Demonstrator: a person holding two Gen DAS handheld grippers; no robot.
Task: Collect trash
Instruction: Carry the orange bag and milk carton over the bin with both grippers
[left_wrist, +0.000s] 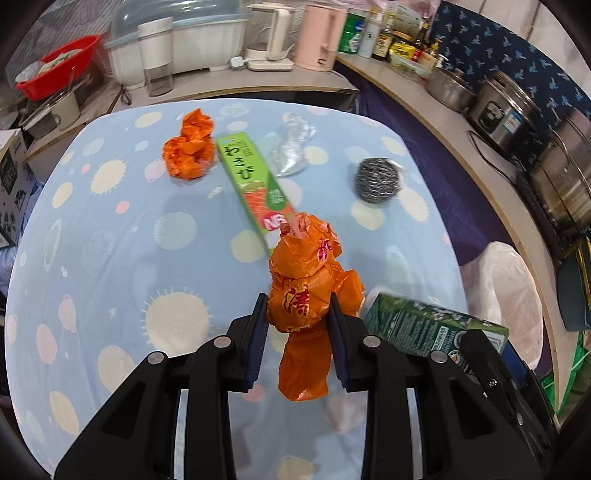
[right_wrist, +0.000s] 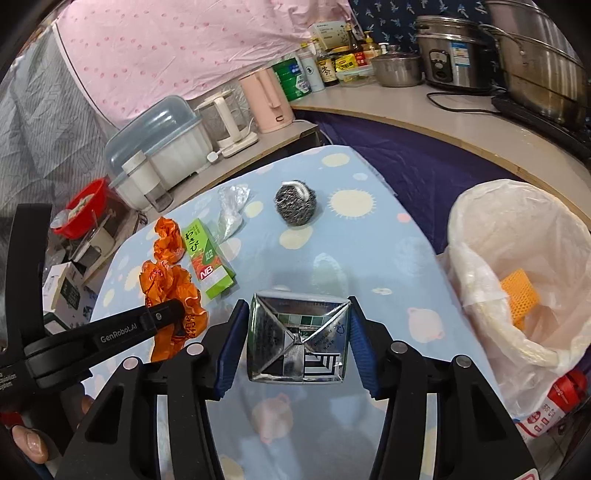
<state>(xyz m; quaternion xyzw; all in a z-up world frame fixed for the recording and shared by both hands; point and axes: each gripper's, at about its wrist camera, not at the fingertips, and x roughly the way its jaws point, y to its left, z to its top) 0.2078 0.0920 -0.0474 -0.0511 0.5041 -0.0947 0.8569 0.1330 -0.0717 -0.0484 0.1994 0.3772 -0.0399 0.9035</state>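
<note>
Both grippers are gripping trash: left gripper (left_wrist: 298, 325) pinching a crumpled orange plastic bag (left_wrist: 308, 291), right gripper (right_wrist: 295, 338) clamping a green drink carton (right_wrist: 299, 338); the slippery bag is risking sliding free short of the white-lined bin (right_wrist: 517, 266).

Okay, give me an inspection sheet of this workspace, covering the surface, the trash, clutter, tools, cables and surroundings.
Surface: table under a blue dotted cloth.
Job's things: crumpled orange bag, green wasabi box, clear plastic wrap and steel scourer lie on the cloth; lined trash bin beside the table holds an orange sponge.
Clutter: nothing seen beyond these.
Grippers: left tool shut on orange plastic bag; right tool shut on green carton.
Cables: black cord on the counter.
Surroundings: pink kettle, steel pots, red basin.
</note>
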